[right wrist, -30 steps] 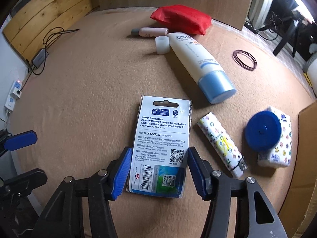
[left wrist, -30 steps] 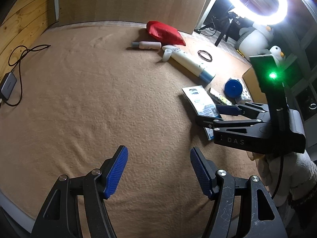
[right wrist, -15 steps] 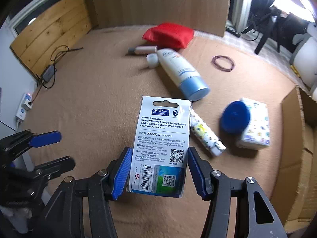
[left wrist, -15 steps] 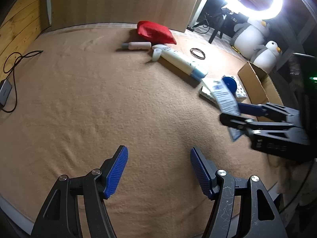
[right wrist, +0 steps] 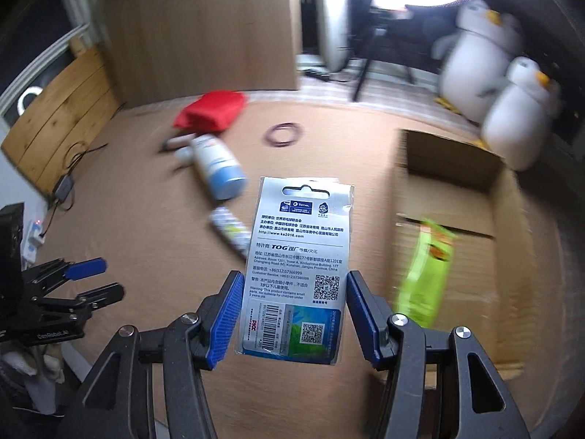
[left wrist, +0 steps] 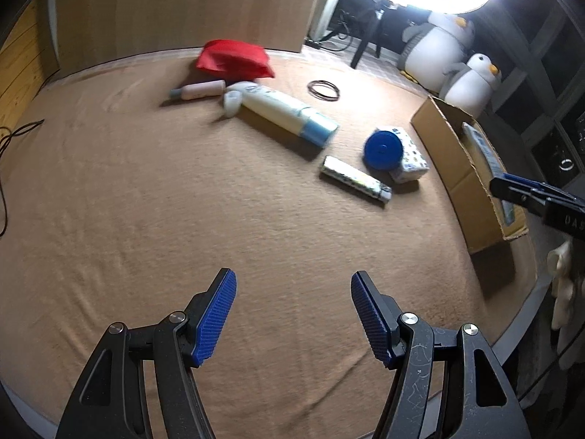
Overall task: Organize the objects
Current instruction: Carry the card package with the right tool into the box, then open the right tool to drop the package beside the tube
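Carrying the flat printed packet (right wrist: 296, 274), clamped by its edges in the right gripper (right wrist: 294, 314) at lower centre, toward the cardboard box (right wrist: 512, 241) at right, likely for release over its floor, left gripper (left wrist: 292, 318) wide and empty.

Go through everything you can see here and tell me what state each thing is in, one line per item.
Right gripper: jaws shut on the packet's side edges.
Printed packet: held up off the blanket, upright, printed back to the camera.
Left gripper: jaws open, nothing between them.
Cardboard box: open, flaps out.
Green packet: lying inside the box.
Lotion tube: lying flat, blue cap on.
Red pouch: lying on the blanket.
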`<control>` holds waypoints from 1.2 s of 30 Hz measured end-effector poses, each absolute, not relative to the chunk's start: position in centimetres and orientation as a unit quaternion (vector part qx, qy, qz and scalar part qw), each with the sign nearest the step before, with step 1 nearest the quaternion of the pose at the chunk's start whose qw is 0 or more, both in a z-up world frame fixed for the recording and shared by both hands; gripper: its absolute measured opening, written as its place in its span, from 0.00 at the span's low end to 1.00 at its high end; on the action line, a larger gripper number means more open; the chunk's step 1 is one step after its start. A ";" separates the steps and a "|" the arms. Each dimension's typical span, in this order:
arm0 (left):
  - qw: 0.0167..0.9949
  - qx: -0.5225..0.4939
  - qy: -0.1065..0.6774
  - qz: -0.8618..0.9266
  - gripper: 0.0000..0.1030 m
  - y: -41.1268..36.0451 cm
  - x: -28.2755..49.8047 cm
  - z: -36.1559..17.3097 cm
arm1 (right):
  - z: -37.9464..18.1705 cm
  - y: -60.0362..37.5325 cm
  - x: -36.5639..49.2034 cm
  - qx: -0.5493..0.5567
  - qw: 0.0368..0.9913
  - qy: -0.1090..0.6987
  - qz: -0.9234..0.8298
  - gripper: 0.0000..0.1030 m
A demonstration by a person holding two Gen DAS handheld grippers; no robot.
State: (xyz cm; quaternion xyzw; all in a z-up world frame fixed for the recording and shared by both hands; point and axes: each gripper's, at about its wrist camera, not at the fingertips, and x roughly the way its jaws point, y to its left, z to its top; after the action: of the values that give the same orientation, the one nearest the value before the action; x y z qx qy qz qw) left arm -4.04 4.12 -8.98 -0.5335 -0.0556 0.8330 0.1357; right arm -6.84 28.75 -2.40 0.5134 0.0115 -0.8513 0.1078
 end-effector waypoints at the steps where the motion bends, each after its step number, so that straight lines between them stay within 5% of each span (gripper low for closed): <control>1: 0.138 -0.534 -0.053 0.833 0.67 4.6 -4.1 -9.0 | -2.3 29.8 -6.8 0.514 0.098 0.009 -0.852 0.51; 16: 0.160 -0.537 -0.040 0.827 0.67 8.3 -5.0 -9.4 | -4.6 42.1 -8.0 0.532 -0.012 -0.032 -0.846 0.51; 36: 0.160 -0.537 -0.036 0.827 0.67 8.0 -5.1 -9.3 | -4.5 42.4 -8.1 0.525 -0.033 -0.026 -0.850 0.62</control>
State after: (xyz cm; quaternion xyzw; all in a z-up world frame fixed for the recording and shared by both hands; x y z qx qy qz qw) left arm -5.05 7.97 -9.27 -0.5374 -0.0364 0.8272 0.1601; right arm -8.13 42.43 -4.52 0.5246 -0.0262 -0.8503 -0.0332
